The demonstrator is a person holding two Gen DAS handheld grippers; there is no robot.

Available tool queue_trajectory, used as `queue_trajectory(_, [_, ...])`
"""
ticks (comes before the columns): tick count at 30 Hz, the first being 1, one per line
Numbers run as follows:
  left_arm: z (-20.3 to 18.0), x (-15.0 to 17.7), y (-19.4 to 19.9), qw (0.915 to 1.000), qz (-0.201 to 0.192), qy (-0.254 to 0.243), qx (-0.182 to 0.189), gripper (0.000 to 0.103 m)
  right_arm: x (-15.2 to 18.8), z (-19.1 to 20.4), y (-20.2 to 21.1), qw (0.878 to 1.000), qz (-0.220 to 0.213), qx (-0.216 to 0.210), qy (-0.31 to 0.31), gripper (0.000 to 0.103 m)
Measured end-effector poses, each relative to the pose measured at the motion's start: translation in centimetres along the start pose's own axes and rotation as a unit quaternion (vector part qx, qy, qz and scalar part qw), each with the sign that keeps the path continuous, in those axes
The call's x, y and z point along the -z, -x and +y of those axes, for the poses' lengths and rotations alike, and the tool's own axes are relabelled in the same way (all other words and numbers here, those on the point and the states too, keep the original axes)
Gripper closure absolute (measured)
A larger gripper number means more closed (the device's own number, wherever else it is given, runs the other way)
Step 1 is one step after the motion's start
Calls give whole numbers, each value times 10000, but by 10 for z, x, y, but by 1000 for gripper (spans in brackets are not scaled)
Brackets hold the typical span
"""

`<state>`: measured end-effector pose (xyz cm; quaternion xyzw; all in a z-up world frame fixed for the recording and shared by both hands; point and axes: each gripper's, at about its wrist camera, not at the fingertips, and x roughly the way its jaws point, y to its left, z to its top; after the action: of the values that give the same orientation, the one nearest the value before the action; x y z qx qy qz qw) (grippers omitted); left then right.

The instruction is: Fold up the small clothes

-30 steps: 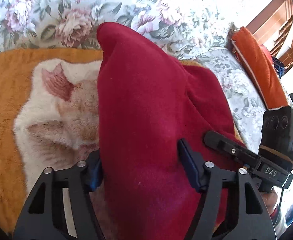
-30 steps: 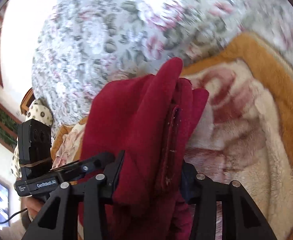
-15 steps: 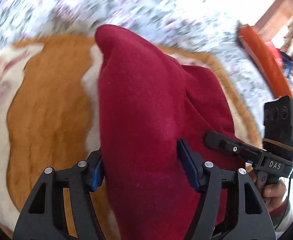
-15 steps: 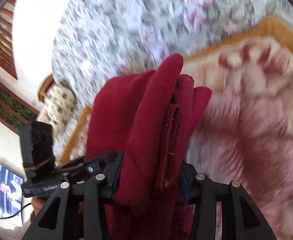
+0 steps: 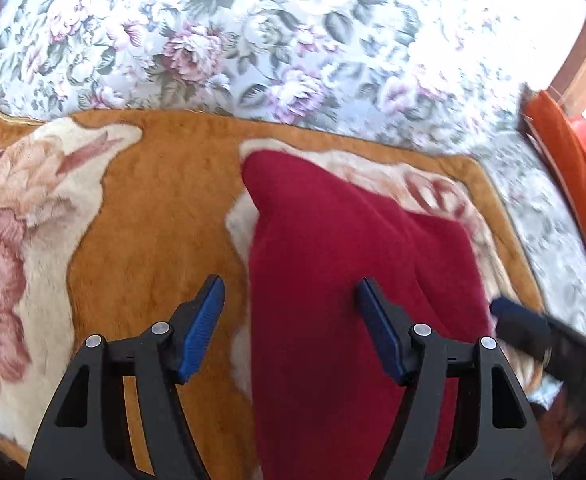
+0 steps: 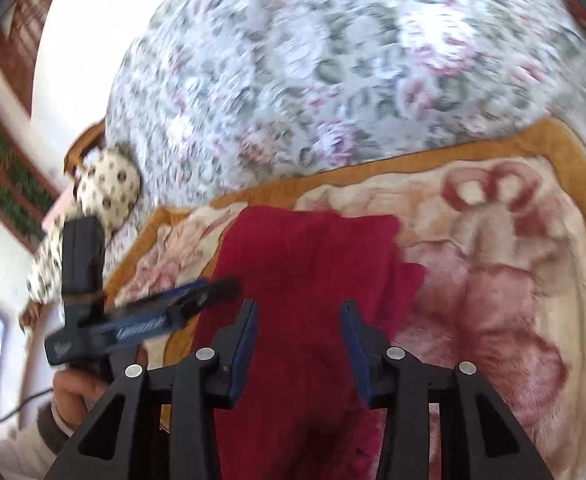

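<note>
A bed fills most of both views, covered with a flowered bedspread (image 5: 229, 52) in grey, green and pink. Over it lies a plush orange blanket (image 5: 161, 208) with cream and pink flowers. Strong daylight whitens the far corner of the bedspread. A spotted pillow (image 6: 109, 192) sits at the bed's edge, beside a wooden bedframe (image 6: 81, 146). An orange cushion (image 5: 573, 168) stands at the other side

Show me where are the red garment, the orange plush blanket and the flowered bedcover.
red garment (image 5: 333, 264): left wrist view, middle of its upper fold.
orange plush blanket (image 5: 165, 208): left wrist view, plain orange area left of the garment.
flowered bedcover (image 6: 333, 80): right wrist view, blurred middle part.
</note>
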<state>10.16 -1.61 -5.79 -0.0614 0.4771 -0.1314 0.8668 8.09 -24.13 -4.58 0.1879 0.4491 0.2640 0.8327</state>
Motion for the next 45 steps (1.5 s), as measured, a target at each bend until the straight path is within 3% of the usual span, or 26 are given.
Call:
queue_trajectory(3, [4,-11,-22,9997,177,86,-134,33,0,12,-25,9981,213,403,408,65])
queue_trajectory(7, [6,-12,-42,9993,298,76,-222,23,6,1,-54,9916,531,946,709,68])
queue_trajectory(16, [2,-7,-33,9994,165,64,-311,23,8,8,-31,9952,401,613,643,68])
queue_trajectory(21, [-3,-3,-25,9992,88,-14,-401,23,34,35,-5,9932,468,462,964,68])
queue_trajectory(26, [-9,2,-15,9990,8,11,-447,23,71,29,-24,9882,840,762,1027,68])
queue_trajectory(33, [-18,13,20,9953,-434,-243,-835,23,57,41,0,9912,486,775,956,67])
queue_trajectory(41, [-24,31,60,9881,-908,-413,-1175,23,28,43,19,9860,-81,1542,629,67])
queue_trajectory(45, [-23,40,75,9851,-1062,-416,-1289,23,22,46,19,9855,-156,1626,451,66])
